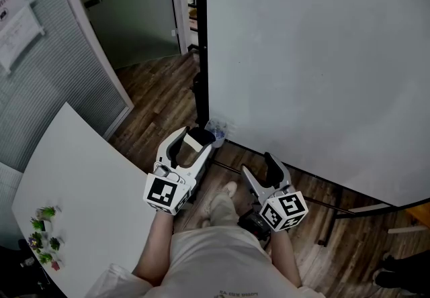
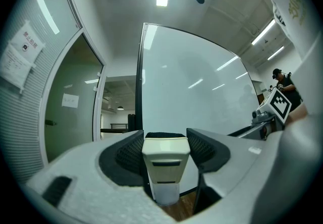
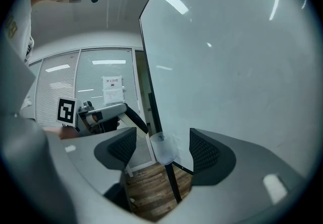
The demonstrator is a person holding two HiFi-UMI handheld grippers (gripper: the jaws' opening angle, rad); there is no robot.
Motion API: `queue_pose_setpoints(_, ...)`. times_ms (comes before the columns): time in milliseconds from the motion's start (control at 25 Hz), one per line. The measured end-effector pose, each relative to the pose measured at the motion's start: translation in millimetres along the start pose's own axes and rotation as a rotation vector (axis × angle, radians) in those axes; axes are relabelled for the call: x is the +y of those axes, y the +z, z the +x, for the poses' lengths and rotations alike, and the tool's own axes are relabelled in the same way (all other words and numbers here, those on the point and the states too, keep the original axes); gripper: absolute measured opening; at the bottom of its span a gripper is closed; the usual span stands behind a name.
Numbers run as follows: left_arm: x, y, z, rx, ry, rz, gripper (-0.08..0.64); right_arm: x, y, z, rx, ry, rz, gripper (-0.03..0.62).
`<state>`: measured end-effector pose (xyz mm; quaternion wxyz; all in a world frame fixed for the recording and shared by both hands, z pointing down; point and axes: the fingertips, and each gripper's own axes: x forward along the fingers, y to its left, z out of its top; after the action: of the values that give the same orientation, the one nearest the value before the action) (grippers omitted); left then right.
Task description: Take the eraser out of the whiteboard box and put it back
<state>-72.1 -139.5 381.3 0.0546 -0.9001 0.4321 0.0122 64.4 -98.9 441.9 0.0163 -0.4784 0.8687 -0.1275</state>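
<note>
Your left gripper is clamped on the cream eraser, held level in front of the whiteboard. Your right gripper has its jaws apart with nothing gripped. The clear whiteboard box sits at the board's lower left corner, near the eraser. The print on a paper notice on the left wall is too small to read.

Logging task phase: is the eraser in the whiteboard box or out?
Out. The left gripper is shut on the eraser, its pads on both sides; the clear whiteboard box sits apart, ahead of it.
</note>
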Motion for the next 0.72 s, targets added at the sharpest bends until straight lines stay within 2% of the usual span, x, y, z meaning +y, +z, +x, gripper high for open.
queue_pose_setpoints(720,10,-13,17,0.013,-0.006,-0.018,0.263,-13,-6,18,0.024,-0.002,0.008,0.321)
